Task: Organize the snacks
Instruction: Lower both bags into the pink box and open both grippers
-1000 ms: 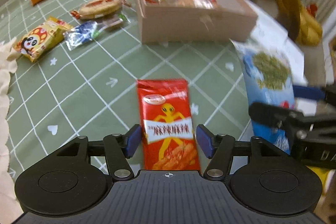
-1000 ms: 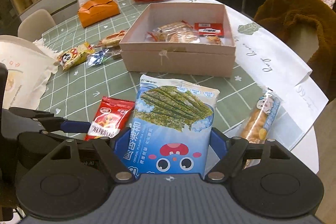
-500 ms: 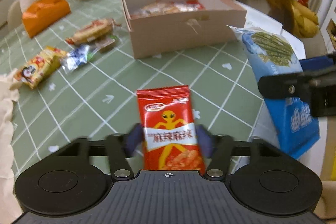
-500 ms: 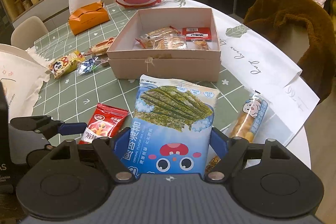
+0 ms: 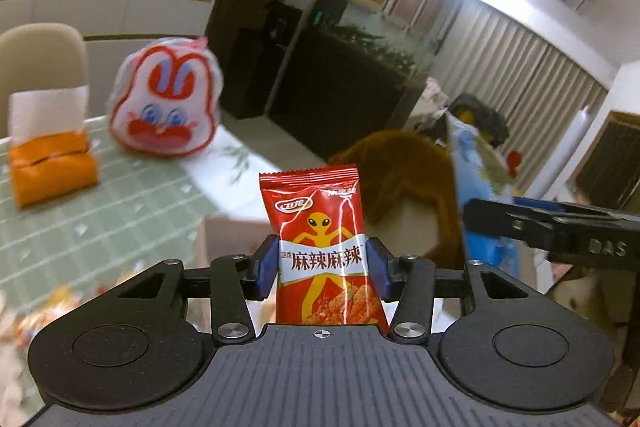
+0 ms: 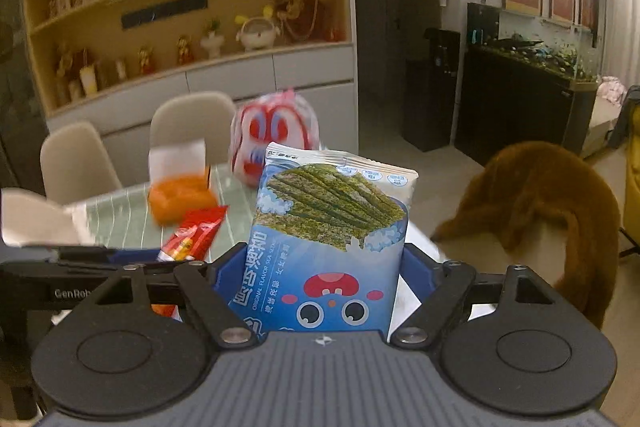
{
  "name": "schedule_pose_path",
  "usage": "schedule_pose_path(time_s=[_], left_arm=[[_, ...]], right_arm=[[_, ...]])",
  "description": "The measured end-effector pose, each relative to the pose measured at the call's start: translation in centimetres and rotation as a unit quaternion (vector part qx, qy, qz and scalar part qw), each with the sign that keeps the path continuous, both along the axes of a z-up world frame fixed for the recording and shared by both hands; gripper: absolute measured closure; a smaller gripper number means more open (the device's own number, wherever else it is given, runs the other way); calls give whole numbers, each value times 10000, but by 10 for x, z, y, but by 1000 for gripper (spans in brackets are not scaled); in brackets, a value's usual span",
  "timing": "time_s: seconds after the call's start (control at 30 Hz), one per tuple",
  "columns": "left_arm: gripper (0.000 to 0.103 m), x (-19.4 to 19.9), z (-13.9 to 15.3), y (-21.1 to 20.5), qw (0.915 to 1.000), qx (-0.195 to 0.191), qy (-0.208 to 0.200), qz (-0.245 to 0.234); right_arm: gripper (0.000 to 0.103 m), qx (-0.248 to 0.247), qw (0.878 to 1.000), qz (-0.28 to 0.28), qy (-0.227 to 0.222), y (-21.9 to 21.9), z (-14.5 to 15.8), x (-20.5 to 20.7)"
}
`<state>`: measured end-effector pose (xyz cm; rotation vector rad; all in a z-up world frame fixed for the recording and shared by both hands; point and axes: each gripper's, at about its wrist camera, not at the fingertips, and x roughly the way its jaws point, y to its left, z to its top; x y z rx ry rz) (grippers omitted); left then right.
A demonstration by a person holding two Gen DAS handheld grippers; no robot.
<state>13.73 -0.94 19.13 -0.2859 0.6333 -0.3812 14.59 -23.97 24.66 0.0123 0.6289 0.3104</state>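
Left gripper (image 5: 322,269): jaws have just been closing; clamped on red packet (image 5: 320,247), held upright above the table (image 5: 100,223).
Right gripper (image 6: 320,281): clamped on seaweed bag (image 6: 324,239), held upright off the table.

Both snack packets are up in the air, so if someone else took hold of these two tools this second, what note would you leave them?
Left tool: its jaws have just been closing and now grip the red spicy snack packet, held upright, clear of the table.
Right tool: clamped on the blue seaweed snack bag, also lifted.
Pink box: only a corner shows, just beyond the left tool.
More snacks lie blurred at the lower left of the left wrist view.
Done: both packets picked up.
Left: probably set both into the box, then fetch the loose snacks on the green checked tablecloth.
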Motion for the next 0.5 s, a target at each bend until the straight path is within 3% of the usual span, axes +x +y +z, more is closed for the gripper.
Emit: schedule_pose_path(time_s=[0.1,0.17,0.23,0.27,0.33,0.43,0.5], left_arm=[[46,47,-31,0,9992,-261,268,123],[46,82,-76,-4,9962,-235,819,164],[48,99,-113,-6,9914,-82,1284,248],[48,99,-122,-3,9906,-148,1335,273],[48,91,-127,5,9906,-305,1298,302],[48,78,-121,23,9928,-391,1075,345],[48,67,-117,44,9936,-408,884,580]], right_arm=[[21,62,9990,-63,434,10,-15,53],[11,14,9967,-84,806,21,-43,91],[13,-214,9890,-62,1463,37,-84,129],[21,-317,9838,-198,1754,41,-105,143],[26,-194,9789,-198,2026,41,-125,153],[25,188,9797,-160,1988,28,-124,146],[25,186,9818,-201,1879,19,-115,132]])
